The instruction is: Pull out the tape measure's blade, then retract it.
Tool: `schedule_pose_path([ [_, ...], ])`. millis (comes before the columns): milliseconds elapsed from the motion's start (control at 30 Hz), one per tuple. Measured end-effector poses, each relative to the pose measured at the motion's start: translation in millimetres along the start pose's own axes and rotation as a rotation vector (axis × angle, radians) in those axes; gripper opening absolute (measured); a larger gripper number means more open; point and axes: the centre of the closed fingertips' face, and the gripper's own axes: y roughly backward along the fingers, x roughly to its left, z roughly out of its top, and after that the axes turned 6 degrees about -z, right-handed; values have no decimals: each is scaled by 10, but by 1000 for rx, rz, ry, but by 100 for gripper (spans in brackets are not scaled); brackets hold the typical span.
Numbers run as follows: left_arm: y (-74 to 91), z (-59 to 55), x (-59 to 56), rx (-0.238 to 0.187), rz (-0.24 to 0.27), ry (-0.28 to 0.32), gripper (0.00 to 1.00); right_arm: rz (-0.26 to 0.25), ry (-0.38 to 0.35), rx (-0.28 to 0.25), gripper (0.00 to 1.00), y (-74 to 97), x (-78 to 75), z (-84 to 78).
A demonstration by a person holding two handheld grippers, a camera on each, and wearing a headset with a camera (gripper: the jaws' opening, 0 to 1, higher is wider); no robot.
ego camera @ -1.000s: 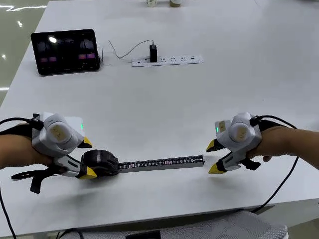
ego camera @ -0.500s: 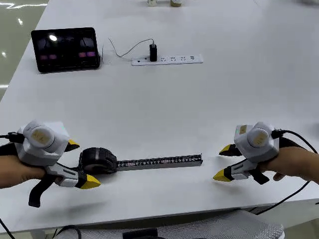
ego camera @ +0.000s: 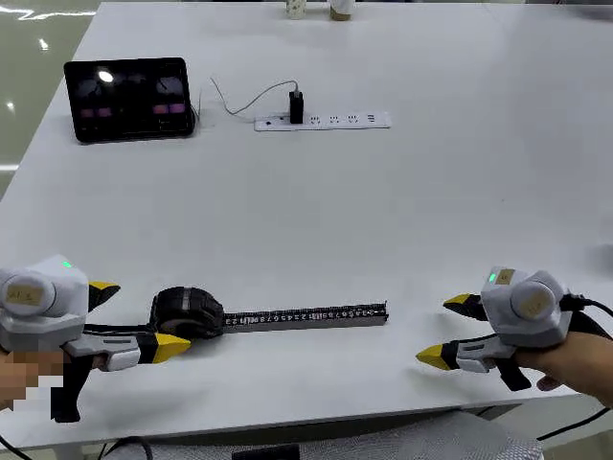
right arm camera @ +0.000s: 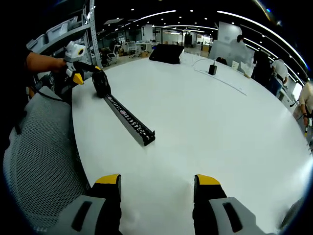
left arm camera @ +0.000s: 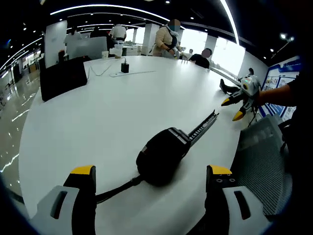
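On the tabletop [ego camera: 383,211], tape measure [ego camera: 187,311] lies with blade [ego camera: 306,316] out; left gripper [ego camera: 138,316] and right gripper [ego camera: 444,329] jaws both released.

Tape measure [left arm camera: 164,156] just beyond parted jaws

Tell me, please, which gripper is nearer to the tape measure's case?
Left. The left gripper sits open right beside the case, not touching it; the right gripper is open beyond the far tip of the blade, apart from it.
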Motion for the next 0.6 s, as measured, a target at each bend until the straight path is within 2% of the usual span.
schedule_pose_path([
  [67,28,-29,6,-12,18,13,91,-36,-2,-24,59,53,-50,8],
  [167,49,-86,-20,-18,20,37,96,-59,-23,-35,60,109,-87,-16],
  [233,70,-146,-25,-1,35,30,95,-73,-40,-45,62,152,-118,-25],
  [300,88,-167,-27,-3,42,9,95,-76,-73,-53,64,199,-133,-32],
  [500,173,-112,-47,-41,57,9,97,-79,-92,-60,76,335,-139,-84],
  [600,229,-54,-40,-76,65,10,98,-88,-93,-62,84,383,-148,-123],
])
